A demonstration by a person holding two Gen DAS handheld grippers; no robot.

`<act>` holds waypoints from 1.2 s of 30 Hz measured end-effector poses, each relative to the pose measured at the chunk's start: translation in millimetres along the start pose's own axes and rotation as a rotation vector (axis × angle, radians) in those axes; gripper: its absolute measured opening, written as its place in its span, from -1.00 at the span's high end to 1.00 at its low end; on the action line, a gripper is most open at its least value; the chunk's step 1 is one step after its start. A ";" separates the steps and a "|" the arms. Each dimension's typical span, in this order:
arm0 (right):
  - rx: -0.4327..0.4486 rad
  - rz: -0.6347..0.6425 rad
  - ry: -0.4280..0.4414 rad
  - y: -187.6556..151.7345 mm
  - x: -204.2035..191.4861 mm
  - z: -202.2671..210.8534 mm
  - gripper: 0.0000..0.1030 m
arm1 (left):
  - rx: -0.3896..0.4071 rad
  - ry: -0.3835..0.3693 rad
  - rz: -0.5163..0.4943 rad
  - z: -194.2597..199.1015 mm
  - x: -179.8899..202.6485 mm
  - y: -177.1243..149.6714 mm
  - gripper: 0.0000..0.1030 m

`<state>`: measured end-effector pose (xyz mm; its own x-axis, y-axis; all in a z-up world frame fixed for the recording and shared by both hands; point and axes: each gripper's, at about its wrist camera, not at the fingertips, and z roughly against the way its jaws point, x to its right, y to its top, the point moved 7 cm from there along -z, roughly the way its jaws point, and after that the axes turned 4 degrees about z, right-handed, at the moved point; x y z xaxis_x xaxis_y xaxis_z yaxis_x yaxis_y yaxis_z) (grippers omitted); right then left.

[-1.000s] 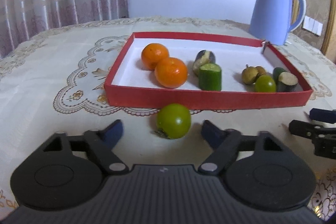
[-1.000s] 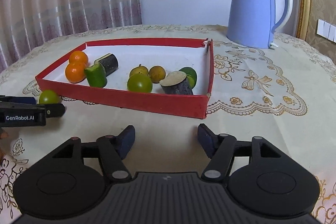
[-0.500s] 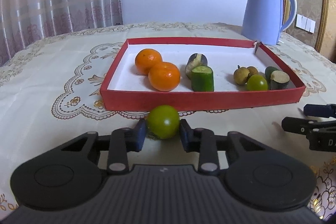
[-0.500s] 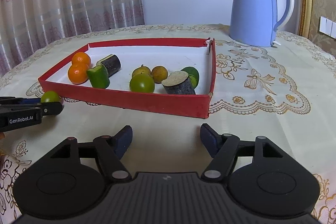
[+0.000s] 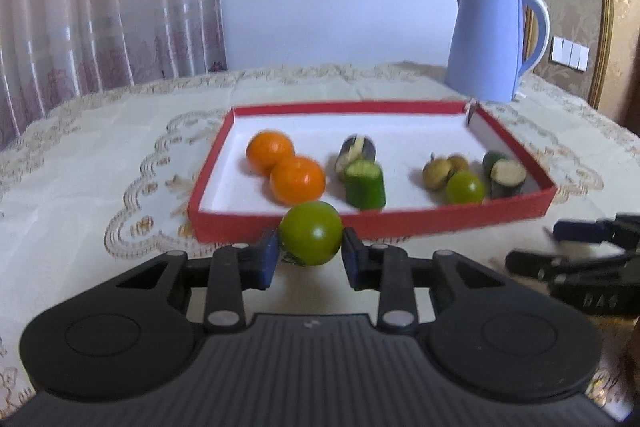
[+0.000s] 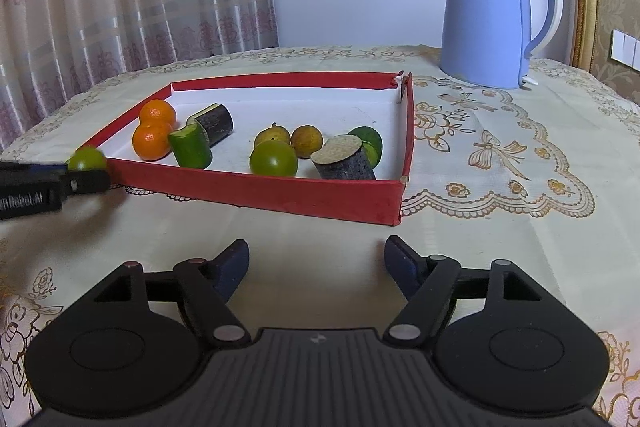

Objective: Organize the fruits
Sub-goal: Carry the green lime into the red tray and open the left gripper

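Note:
My left gripper (image 5: 308, 254) is shut on a round green fruit (image 5: 311, 233), lifted just in front of the near wall of the red tray (image 5: 440, 217); the same green fruit (image 6: 87, 158) shows at the left in the right wrist view. The red tray (image 6: 256, 191) holds two oranges (image 5: 297, 179), a green cucumber piece (image 5: 365, 183), two dark cut pieces, two small brown fruits (image 5: 438, 171) and another green fruit (image 5: 465, 187). My right gripper (image 6: 316, 263) hovers over bare tablecloth in front of the tray, its jaws opening with nothing between them.
A blue electric kettle (image 6: 490, 15) stands behind the tray's right corner. The round table carries a cream embroidered cloth (image 6: 500, 155). Curtains hang at the left, and a gold-framed wall is at the right.
My left gripper closed on the green fruit and raised it off the cloth toward the tray wall. The right gripper's fingers spread wider while it stayed in place.

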<state>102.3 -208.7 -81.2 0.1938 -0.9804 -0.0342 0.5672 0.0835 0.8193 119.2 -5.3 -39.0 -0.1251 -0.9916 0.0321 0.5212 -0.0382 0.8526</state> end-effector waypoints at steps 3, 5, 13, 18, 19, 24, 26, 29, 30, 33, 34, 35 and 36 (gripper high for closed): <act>0.001 -0.002 0.002 0.0 0.2 0.0 -0.45 | 0.012 0.004 -0.006 -2.2 2.7 10.5 0.41; 0.000 -0.002 0.003 0.1 0.4 0.0 -0.45 | 0.013 0.000 -0.006 -5.2 3.6 15.1 0.41; 0.000 -0.002 0.009 0.1 0.1 0.5 -0.49 | 0.003 -0.015 -0.007 -31.3 10.0 36.7 0.41; 0.001 -0.006 0.012 0.1 -0.1 0.7 -0.50 | -0.016 -0.012 0.007 -50.2 9.4 45.6 0.41; 0.001 -0.006 0.013 0.1 0.0 0.7 -0.50 | -0.017 -0.015 0.013 -52.3 9.4 47.7 0.41; 0.002 -0.008 0.018 0.0 -0.1 1.0 -0.52 | 0.006 0.001 0.008 -65.7 9.8 66.8 0.41; 0.002 -0.008 0.018 0.1 0.1 0.9 -0.52 | 0.003 0.000 0.027 -74.9 7.5 74.4 0.41; 0.003 -0.012 0.022 0.3 0.1 1.0 -0.53 | -0.024 0.002 0.035 -92.9 6.0 79.9 0.41; 0.003 -0.012 0.023 0.3 0.1 0.9 -0.53 | -0.030 0.014 0.035 -99.2 5.0 79.7 0.41; 0.003 -0.012 0.023 0.3 -0.3 0.8 -0.53 | -0.034 0.019 0.005 -112.4 7.5 76.3 0.41; 0.003 -0.012 0.023 0.3 -0.1 0.8 -0.53 | -0.028 0.029 -0.008 -113.4 9.2 75.8 0.41; 0.003 -0.012 0.023 0.3 -0.2 0.9 -0.53 | -0.027 0.032 -0.017 -114.0 11.0 75.3 0.40; 0.003 -0.012 0.023 0.3 -0.3 0.9 -0.53 | -0.029 0.029 -0.017 -114.5 11.8 74.7 0.39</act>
<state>101.7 -208.6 -80.4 0.2054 -0.9770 -0.0575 0.5675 0.0710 0.8203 253.4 -33.9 -34.6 -0.1095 -0.9940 0.0021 0.5436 -0.0581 0.8374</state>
